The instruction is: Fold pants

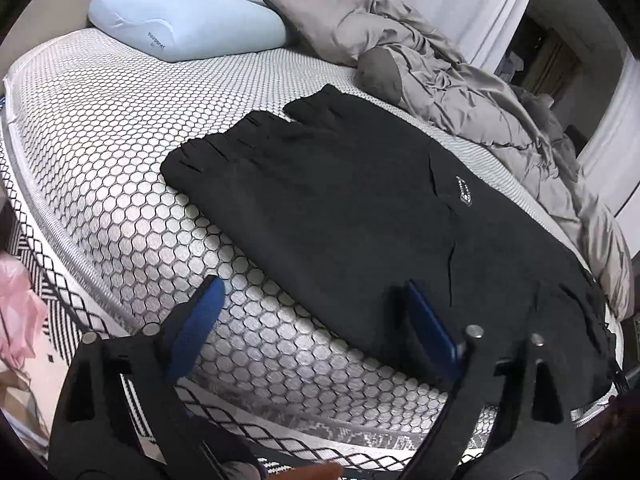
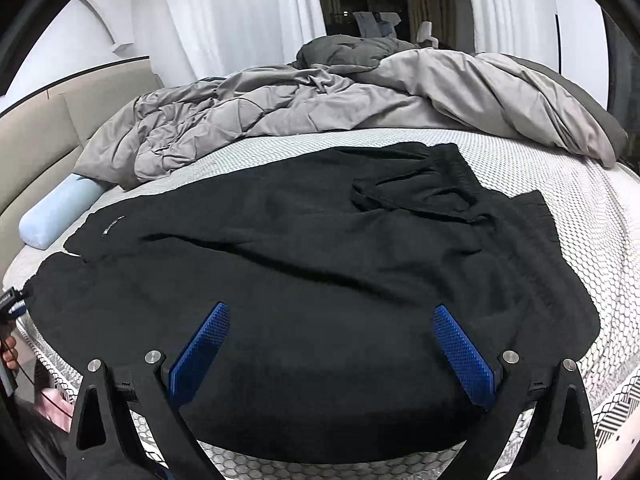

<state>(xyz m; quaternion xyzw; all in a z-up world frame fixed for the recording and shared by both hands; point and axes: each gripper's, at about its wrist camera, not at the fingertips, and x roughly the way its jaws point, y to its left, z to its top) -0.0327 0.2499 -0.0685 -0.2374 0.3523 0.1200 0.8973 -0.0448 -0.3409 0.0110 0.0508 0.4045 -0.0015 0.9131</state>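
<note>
Both tongs gape empty, left tongs [image 1: 312, 312] and right tongs [image 2: 328, 336] at lower frame; pants [image 2: 300, 280] sprawl mid-frame on bed [image 1: 100, 152].

Bedroom: bed [image 1: 100, 128], pillow [image 1: 188, 20], duvet [image 2: 280, 96]

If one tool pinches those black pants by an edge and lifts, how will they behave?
The black pants look soft and creased, so they would probably droop and drag rather than lift flat. Lying partly layered, the layers may slide apart. The textured mattress likely adds some drag.

Logo [image 1: 464, 191] on pants [image 1: 340, 216] (small, white) illegible.
</note>
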